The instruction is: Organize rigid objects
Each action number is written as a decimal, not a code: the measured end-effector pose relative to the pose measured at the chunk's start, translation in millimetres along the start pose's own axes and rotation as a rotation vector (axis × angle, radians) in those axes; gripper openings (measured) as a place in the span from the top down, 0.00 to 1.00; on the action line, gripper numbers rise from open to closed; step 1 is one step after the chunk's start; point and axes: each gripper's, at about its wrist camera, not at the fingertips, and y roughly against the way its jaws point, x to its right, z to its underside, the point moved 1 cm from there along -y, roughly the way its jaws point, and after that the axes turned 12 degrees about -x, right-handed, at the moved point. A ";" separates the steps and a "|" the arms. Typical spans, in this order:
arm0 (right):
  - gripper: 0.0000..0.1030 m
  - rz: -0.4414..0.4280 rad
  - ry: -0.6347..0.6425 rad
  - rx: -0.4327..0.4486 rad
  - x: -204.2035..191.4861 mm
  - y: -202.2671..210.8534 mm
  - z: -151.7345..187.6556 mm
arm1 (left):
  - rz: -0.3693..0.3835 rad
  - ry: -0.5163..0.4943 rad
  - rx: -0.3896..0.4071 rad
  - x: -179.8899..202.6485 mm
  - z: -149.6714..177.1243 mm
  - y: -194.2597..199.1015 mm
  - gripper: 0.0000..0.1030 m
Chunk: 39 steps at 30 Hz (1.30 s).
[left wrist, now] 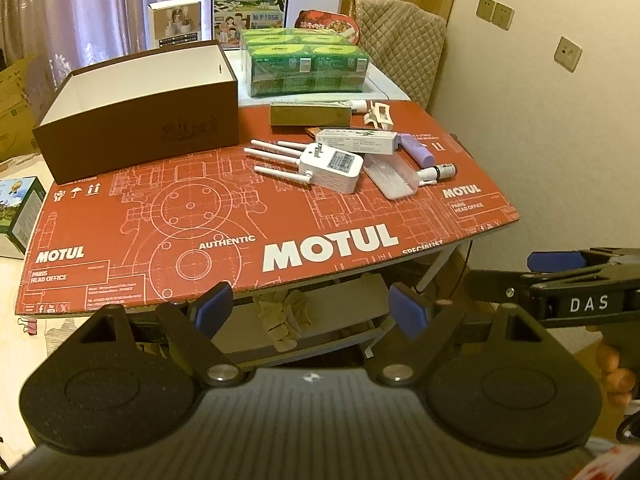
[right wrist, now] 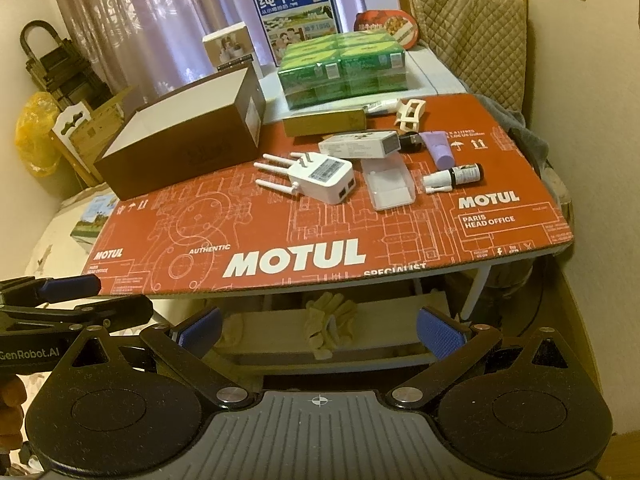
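Note:
An open brown box (left wrist: pixel 136 120) (right wrist: pixel 184 136) with a white inside stands at the back left of the red Motul cardboard sheet (left wrist: pixel 240 240) (right wrist: pixel 400 236). To its right lie a white antenna router (left wrist: pixel 328 166) (right wrist: pixel 320 178), a clear plastic case (left wrist: pixel 394 176) (right wrist: pixel 390 188), a long white box (left wrist: pixel 356 141), a purple tube (left wrist: pixel 418 148), a small dark bottle (left wrist: pixel 438 172), a gold box (left wrist: pixel 310 115) and a cream hair clip (left wrist: pixel 380 116). My left gripper (left wrist: pixel 310 308) and my right gripper (right wrist: pixel 320 332) hover open before the table's front edge, holding nothing.
A green carton pack (left wrist: pixel 304 62), a blue milk box (left wrist: pixel 250 4) and a small white box (left wrist: pixel 174 20) stand behind the sheet. A quilted chair back (left wrist: pixel 400 40) and a wall (left wrist: pixel 540 120) close the right side. Gloves (right wrist: pixel 328 320) lie on a shelf under the table.

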 end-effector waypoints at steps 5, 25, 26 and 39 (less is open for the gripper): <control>0.02 -0.003 -0.018 -0.012 6.5 -4.6 -4.2 | 0.015 -0.015 -0.014 2.9 -8.4 -6.3 0.20; 0.03 0.072 -0.150 0.004 52.9 -48.2 -72.0 | 0.058 -0.167 -0.030 -3.9 -110.2 -85.8 0.20; 0.05 0.076 -0.156 0.011 55.4 -50.9 -78.2 | 0.056 -0.175 -0.032 -5.2 -117.0 -90.4 0.20; 0.08 0.148 -0.219 0.000 83.8 -79.5 -122.0 | 0.063 -0.263 -0.100 -1.0 -160.4 -150.7 0.20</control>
